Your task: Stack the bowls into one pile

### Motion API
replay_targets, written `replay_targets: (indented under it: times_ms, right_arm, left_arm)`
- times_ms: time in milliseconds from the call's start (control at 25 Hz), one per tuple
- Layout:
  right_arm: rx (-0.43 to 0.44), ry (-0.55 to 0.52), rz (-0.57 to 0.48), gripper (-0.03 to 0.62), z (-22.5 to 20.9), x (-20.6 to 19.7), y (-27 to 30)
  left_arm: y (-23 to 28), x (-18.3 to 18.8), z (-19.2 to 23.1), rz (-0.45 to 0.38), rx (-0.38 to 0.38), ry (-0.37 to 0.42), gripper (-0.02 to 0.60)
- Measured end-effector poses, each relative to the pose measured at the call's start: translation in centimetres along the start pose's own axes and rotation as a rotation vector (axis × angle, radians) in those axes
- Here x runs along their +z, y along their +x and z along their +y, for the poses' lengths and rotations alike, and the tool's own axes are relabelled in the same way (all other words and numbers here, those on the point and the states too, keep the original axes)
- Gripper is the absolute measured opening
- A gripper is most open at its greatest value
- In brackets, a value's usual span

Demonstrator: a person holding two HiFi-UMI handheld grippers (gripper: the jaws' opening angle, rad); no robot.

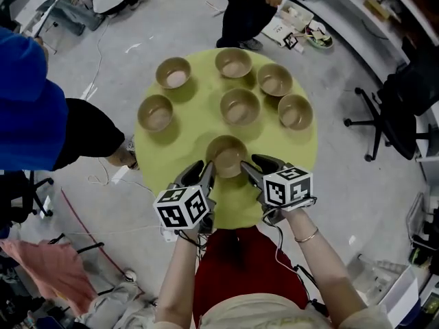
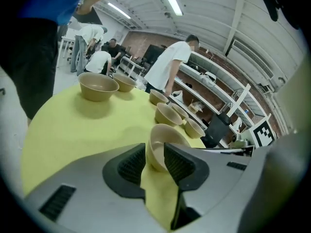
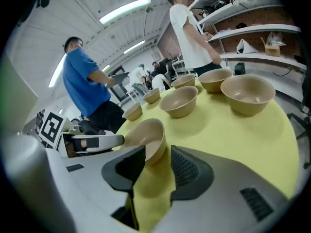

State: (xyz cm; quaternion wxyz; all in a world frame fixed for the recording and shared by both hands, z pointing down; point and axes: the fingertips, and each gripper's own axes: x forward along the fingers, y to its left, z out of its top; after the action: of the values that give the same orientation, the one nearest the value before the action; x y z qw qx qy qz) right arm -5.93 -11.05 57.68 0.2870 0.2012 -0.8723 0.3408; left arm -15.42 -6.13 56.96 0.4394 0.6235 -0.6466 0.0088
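Both hand-held grippers are set at the nearest bowl (image 1: 227, 155), at the near edge of the yellow bench (image 1: 302, 160). The left hand-held gripper (image 2: 155, 163) is closed on the bowl's left wall, which fills the gap between its pads. The right hand-held gripper (image 3: 158, 166) is held apart, with the right rim just inside its left pad and not pinched. The bowl is seen empty and slightly tipped. The centre bowl (image 1: 240, 107), also empty, lies straight beyond it and is judged the likely place for stacking. Five more bowls are ringed behind.
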Motion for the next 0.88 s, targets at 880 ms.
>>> replay_targets:
  times_ms: [880]
  right_arm:
    - [-0.034,-0.033,0.016,0.101,0.1,0.9,1.2]
  left_arm:
    - [1.4,0.6,-0.1,0.040,0.045,0.087,0.063]
